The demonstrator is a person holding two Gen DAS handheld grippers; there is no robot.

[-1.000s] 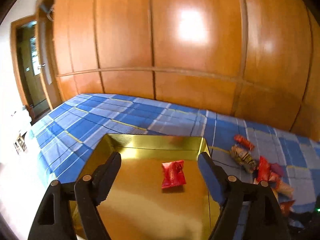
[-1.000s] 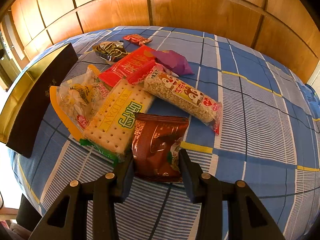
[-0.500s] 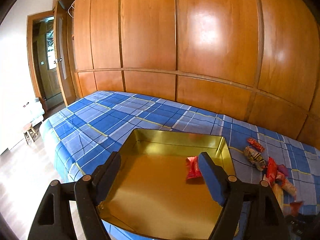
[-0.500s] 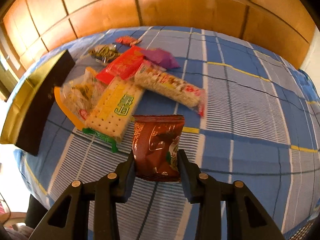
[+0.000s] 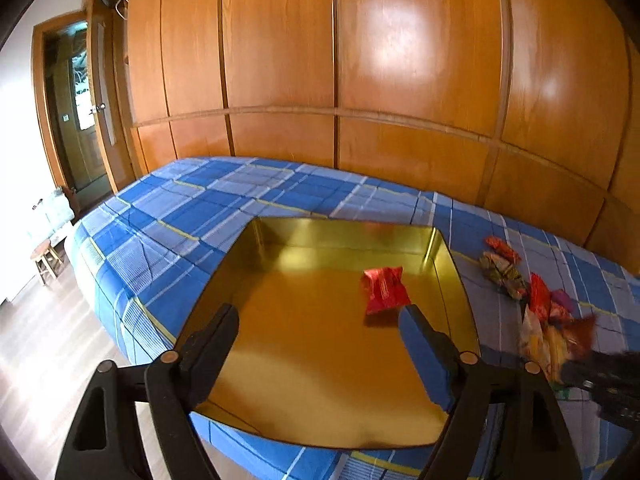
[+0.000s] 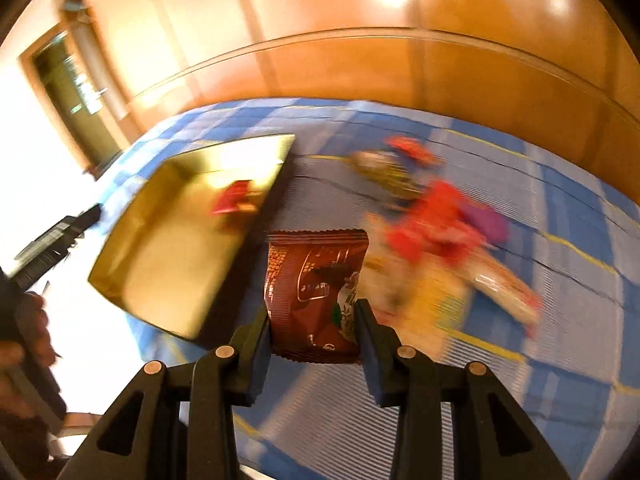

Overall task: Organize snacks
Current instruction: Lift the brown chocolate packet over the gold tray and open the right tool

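Right wrist view: right gripper (image 6: 314,326) clamps brown snack packet (image 6: 316,292) beside gold tray (image 6: 188,248).

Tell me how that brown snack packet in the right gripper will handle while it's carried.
The brown snack packet stands upright above the right gripper, so it is probably fairly stiff and light. Its glossy, crinkled film looks slippery, so it may slide if the pinch loosens. A hard squeeze could crush what's inside.

A home bedroom: a bed (image 5: 208,216) with blue plaid sheet, wooden wardrobe panels (image 5: 280,60), a doorway (image 5: 76,116).
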